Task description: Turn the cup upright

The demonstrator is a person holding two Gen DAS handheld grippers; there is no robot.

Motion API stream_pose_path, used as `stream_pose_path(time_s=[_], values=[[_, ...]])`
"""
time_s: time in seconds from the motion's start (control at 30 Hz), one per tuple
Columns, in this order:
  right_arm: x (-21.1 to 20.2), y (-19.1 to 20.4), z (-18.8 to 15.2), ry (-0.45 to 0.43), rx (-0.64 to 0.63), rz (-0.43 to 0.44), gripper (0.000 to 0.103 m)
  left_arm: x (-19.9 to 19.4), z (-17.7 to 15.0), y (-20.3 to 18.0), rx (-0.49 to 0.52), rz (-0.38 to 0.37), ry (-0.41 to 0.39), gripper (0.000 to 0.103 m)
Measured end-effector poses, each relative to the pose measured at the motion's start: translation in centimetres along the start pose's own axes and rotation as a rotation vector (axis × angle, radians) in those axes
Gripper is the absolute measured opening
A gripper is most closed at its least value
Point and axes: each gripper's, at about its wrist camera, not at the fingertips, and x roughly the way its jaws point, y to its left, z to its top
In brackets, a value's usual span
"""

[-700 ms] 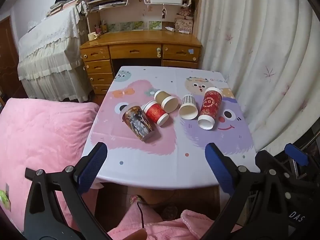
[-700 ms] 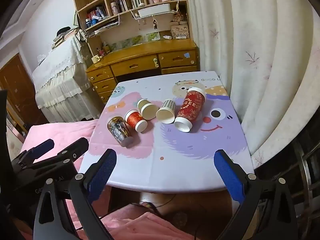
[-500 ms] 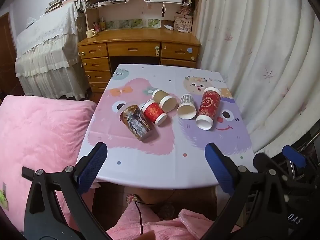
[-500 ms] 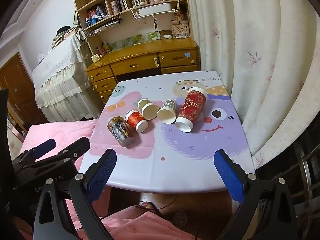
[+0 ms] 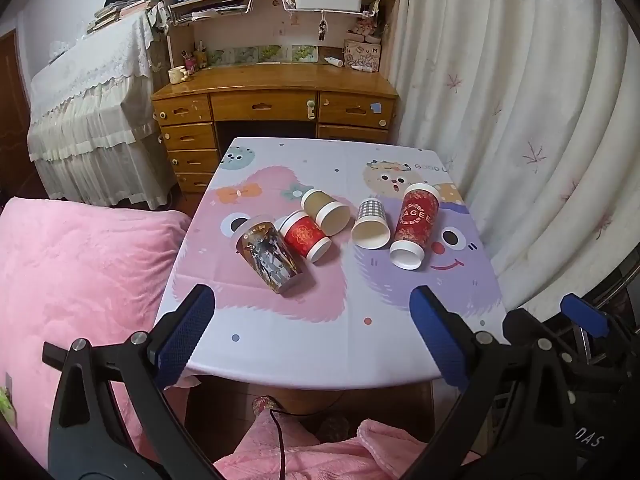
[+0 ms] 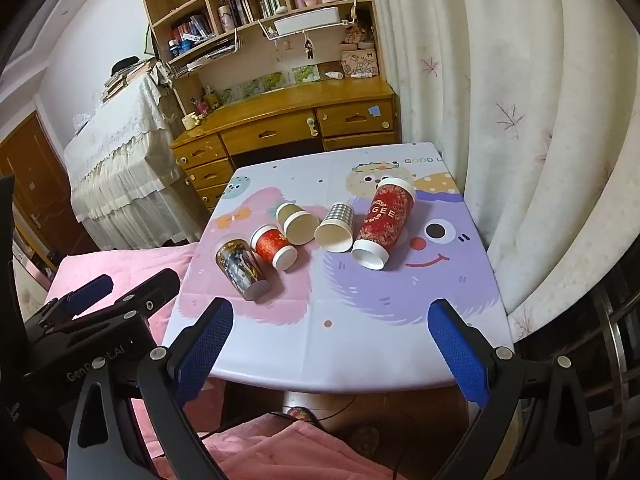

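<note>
Several paper cups lie on their sides in a row on a small table with a cartoon cloth (image 5: 328,320) (image 6: 360,336). From left: a dark printed cup (image 5: 267,259) (image 6: 240,268), a small red cup (image 5: 305,235) (image 6: 273,247), a tan cup (image 5: 325,211) (image 6: 295,223), a checked cup (image 5: 370,223) (image 6: 335,227), a tall red cup (image 5: 413,225) (image 6: 383,223). My left gripper (image 5: 312,336) is open and empty, short of the table's near edge. My right gripper (image 6: 332,344) is open and empty, also near that edge.
A pink bed (image 5: 80,272) lies left of the table. A white curtain (image 5: 540,120) hangs to the right. A wooden desk with drawers (image 5: 276,108) and shelves stands behind the table. Pink fabric (image 5: 304,456) lies below the near edge.
Both grippers have moved a little closer to the table and stay open. The cups have not moved.
</note>
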Motion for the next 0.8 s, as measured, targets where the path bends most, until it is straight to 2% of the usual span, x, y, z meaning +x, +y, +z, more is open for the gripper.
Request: stream_pose_path(time_s=[0.8], values=[[1.1, -0.1, 0.2, 0.022, -0.008, 0.024, 0.099, 0.5, -0.2, -0.3, -0.031, 0.008, 0.006, 0.097]])
